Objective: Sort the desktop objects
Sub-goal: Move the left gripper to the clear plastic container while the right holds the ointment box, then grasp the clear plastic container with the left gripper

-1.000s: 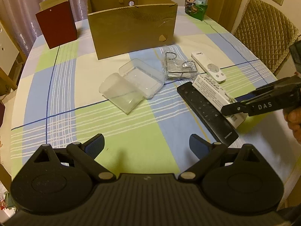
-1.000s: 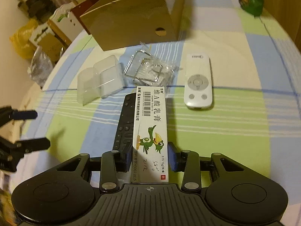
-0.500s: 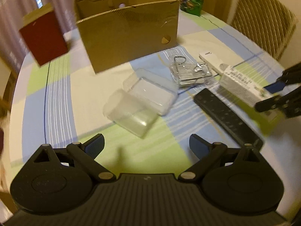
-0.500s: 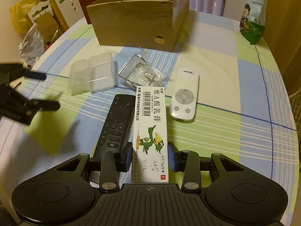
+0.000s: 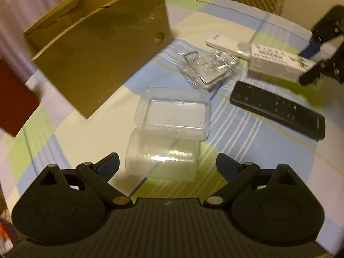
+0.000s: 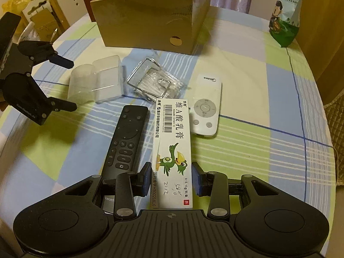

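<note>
Ointment box [image 6: 172,150], pinched by my right gripper [image 6: 172,179] above the table [image 6: 258,150]; I should keep it level en route to the cardboard box [image 6: 146,28]. My left gripper [image 5: 167,163] spreads wide around the clear case [image 5: 169,129]. Only the right view shows the white remote [image 6: 206,109] whole.

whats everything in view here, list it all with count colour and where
cardboard box: 1, brown, open, far side of table
clear plastic case: 1, transparent, before the box, left
wire rack in plastic wrap: 1, silver, centre
white remote: 1, right of centre
black remote: 1, near centre
ointment carton: 1, white with green bird, lifted
snack bag: 1, green, far right
checked tablecloth: 1, blue, green, cream
right gripper: shut on carton
left gripper: open, by clear case
</note>
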